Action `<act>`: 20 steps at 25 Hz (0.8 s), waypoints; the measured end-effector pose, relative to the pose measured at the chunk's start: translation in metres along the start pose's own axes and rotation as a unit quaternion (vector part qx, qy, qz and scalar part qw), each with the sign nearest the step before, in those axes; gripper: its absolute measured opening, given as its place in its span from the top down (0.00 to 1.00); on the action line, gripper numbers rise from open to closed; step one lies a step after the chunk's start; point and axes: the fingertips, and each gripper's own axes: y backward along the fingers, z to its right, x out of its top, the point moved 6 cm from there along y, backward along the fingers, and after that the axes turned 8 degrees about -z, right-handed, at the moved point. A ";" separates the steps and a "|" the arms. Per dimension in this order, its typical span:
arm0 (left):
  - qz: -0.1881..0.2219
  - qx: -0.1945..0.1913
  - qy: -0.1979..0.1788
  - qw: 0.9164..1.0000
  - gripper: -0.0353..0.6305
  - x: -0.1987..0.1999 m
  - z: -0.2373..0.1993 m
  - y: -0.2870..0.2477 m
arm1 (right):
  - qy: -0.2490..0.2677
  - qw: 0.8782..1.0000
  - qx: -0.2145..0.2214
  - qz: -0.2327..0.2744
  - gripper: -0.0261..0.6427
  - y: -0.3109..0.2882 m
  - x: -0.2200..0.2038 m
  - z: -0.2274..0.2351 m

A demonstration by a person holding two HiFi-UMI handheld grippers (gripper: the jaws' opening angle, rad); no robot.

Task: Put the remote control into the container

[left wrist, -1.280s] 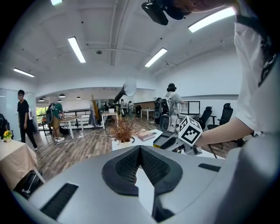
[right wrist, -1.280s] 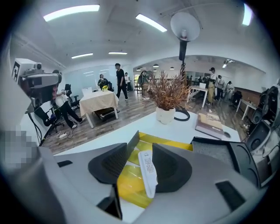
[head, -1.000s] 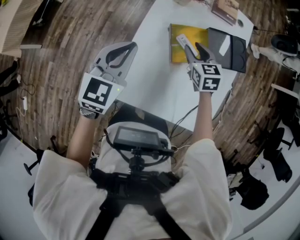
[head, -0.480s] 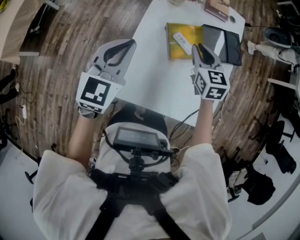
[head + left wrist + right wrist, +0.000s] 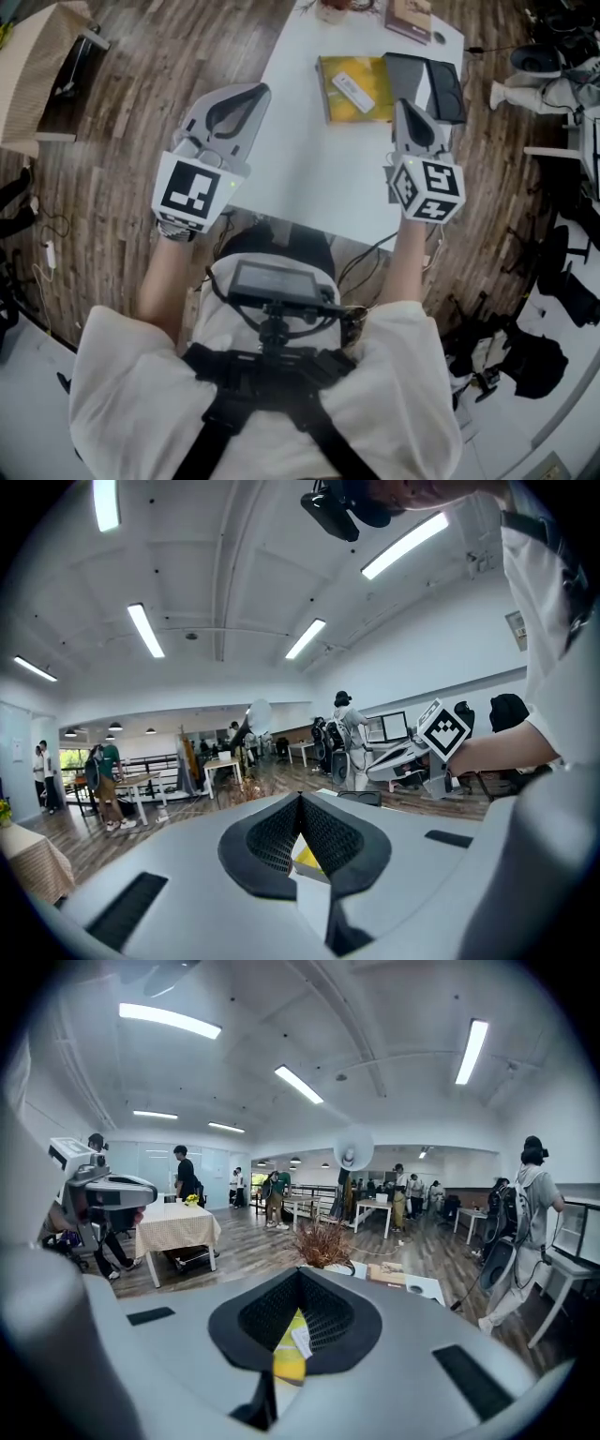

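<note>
The remote control (image 5: 350, 91) lay in the yellow container (image 5: 380, 94) on the surface (image 5: 309, 169). Nearby, the right gripper (image 5: 405, 105) had its fingers just closed on nothing. The left gripper (image 5: 261, 91) had its fingers together too, empty.

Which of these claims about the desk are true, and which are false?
1. The white remote control lies in the flat yellow container. True.
2. The right tool grips the remote. False: its jaws have just closed on nothing, clear of the remote.
3. A black box sits beside the container, on the white table. True.
4. The left tool hangs over the container. False: it is at the table's left edge, jaws together and empty.
</note>
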 end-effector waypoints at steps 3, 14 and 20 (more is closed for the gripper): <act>0.011 -0.005 -0.009 1.000 0.93 0.006 0.001 0.006 | -0.003 1.000 -0.011 0.016 0.95 0.020 0.006 -0.004; 0.058 -0.031 -0.036 0.997 0.93 0.030 0.009 0.025 | -0.007 0.997 -0.050 0.067 0.95 0.094 0.020 -0.026; 0.075 -0.046 -0.051 0.995 0.93 0.041 0.017 0.027 | -0.007 0.994 -0.068 0.079 0.95 0.124 0.022 -0.032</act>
